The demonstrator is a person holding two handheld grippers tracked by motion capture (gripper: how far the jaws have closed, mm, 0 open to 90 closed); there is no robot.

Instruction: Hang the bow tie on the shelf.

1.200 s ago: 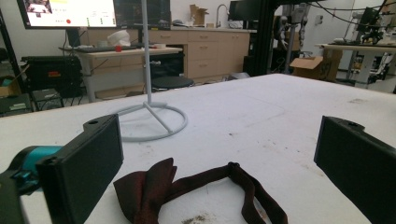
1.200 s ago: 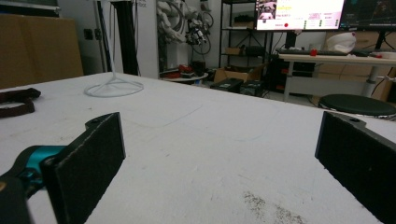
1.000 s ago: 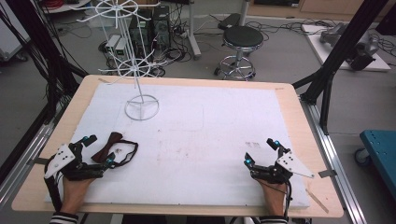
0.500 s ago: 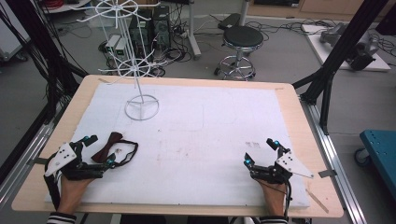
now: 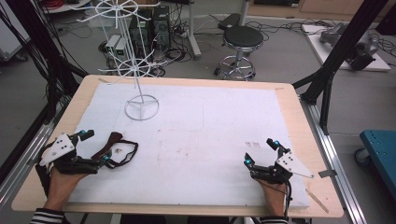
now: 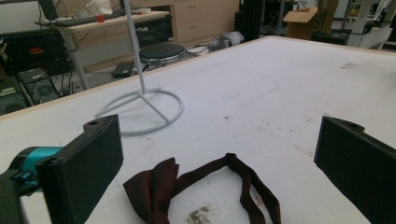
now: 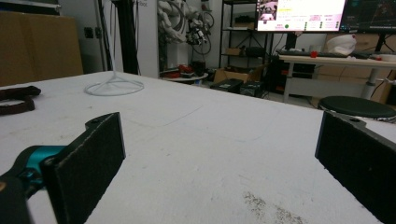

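A dark maroon bow tie (image 5: 114,149) with its looped strap lies flat on the white mat near the left front. My left gripper (image 5: 95,146) rests on the mat with its jaws wide open on either side of the bow tie (image 6: 205,184), not touching it. At the right front my right gripper (image 5: 260,151) sits open on bare mat with nothing between its jaws. A white wire stand (image 5: 135,70) with spoked rings rises from a round base (image 5: 142,108) at the back left. Its base (image 6: 144,109) shows beyond the bow tie in the left gripper view.
The white mat (image 5: 210,126) covers a wooden table (image 5: 308,135). In the right gripper view the stand base (image 7: 114,87) and the bow tie strap (image 7: 16,100) show far left. A black stool (image 5: 240,39) and cables stand on the floor behind the table.
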